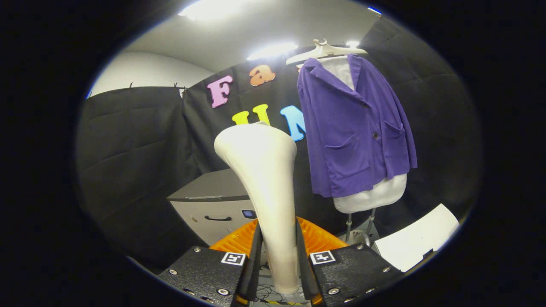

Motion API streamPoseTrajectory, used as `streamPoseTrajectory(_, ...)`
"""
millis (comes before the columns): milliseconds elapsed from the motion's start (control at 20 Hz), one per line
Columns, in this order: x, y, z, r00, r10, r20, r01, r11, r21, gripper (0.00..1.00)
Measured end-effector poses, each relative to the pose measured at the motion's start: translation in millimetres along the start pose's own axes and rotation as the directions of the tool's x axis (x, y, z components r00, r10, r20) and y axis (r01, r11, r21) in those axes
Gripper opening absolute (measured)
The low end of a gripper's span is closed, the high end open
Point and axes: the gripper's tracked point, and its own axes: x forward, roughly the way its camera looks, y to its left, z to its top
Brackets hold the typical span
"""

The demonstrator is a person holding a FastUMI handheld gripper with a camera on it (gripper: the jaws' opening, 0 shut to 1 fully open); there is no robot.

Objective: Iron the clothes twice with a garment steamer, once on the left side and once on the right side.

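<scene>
Steamer [264,187] stands upright, clamped by its narrow handle between the jaws of the gripper [279,256], wide head up and ready to meet cloth. Beyond it and to the right, well apart, the purple jacket [354,128] hangs open-fronted on a mannequin [371,196], so both sides are reachable.

No readable text or numbers; the fingers [277,273] carry only square black-and-white marker tags [233,258].

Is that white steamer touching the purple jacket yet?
Apart. In the gripper view the steamer, clamped between the gripper's fingers, stands well short of the jacket, with black cloth wall showing between them.
</scene>
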Motion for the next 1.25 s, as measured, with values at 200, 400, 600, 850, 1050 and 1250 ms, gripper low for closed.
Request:
streamPoseTrajectory(200,-3,19,-2,0.999,0.033,-0.008,-0.034,0.999,-0.026,0.41)
streamPoseTrajectory(400,-3,26,-1,0.999,0.04,-0.008,-0.04,0.999,-0.029,0.41)
streamPoseTrajectory(600,-1,24,-2,1.0,0.028,-0.012,-0.029,0.999,-0.022,0.41)
streamPoseTrajectory(850,0,22,-6,1.0,0.015,-0.024,-0.016,1.0,-0.021,0.4)
streamPoseTrajectory(1050,1,21,-9,0.999,0.006,-0.034,-0.006,1.0,-0.016,0.41)
streamPoseTrajectory(1250,4,23,-9,0.999,0.005,-0.041,-0.006,1.0,-0.022,0.41)
